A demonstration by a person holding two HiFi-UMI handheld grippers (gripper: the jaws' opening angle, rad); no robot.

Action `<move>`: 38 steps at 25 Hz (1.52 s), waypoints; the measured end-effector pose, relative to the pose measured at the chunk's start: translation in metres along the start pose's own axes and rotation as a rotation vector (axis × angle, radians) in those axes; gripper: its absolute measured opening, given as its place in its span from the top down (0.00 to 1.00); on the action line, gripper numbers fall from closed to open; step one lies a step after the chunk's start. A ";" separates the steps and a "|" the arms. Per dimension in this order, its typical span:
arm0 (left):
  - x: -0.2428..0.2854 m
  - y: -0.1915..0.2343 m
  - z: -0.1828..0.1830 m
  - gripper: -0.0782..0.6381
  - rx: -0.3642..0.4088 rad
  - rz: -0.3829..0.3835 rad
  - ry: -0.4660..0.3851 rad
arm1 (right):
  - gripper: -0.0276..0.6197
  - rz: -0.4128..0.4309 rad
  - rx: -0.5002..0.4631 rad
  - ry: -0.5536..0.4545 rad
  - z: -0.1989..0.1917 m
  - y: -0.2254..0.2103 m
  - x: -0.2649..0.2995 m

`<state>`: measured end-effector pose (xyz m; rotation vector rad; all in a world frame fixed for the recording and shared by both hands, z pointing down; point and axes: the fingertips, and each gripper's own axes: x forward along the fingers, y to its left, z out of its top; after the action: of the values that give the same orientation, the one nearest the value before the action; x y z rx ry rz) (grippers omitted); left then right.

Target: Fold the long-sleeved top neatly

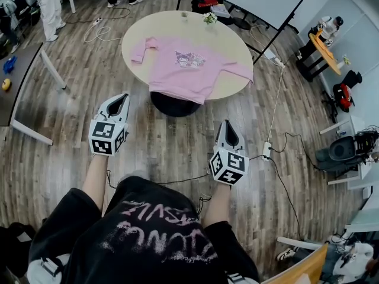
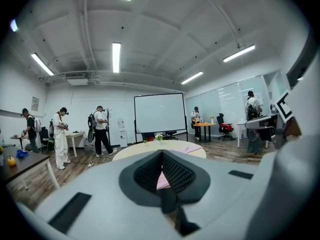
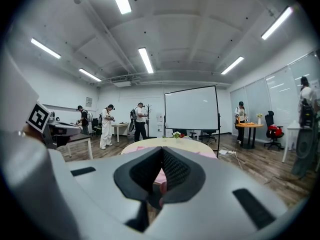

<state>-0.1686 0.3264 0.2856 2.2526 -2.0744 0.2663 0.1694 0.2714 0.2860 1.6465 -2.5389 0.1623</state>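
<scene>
The pink long-sleeved top (image 1: pixel 188 68) lies spread flat on the round surface (image 1: pixel 172 23), hem draping its near edge, ready for folding. The left gripper (image 1: pixel 118 100) and right gripper (image 1: pixel 225 126) wait well short of it, both closed and empty.

Pink top (image 1: pixel 188 70) spread on round table (image 1: pixel 160 25); L tongs (image 1: pixel 119 99) & R tongs (image 1: pixel 227 126) well short of it.

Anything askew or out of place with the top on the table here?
The pink top lies flat, print up, on the round table, but its hem hangs over the near edge and one sleeve trails to the rim. Nothing looks spilled or damaged.
</scene>
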 end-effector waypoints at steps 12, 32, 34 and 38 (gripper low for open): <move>0.018 0.005 0.001 0.88 0.019 0.007 0.015 | 0.95 0.021 0.010 0.006 -0.005 -0.001 0.022; 0.135 0.059 -0.029 0.77 -0.003 -0.013 0.109 | 0.89 0.043 0.002 0.062 -0.013 0.000 0.156; 0.154 0.074 -0.037 0.77 -0.006 -0.014 0.126 | 0.89 0.042 -0.009 0.078 -0.016 0.004 0.180; 0.209 0.109 -0.060 0.77 -0.012 -0.024 0.171 | 0.89 0.043 0.003 0.111 -0.027 0.013 0.243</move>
<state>-0.2656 0.1215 0.3730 2.1629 -1.9570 0.4274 0.0598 0.0612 0.3491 1.5389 -2.4937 0.2539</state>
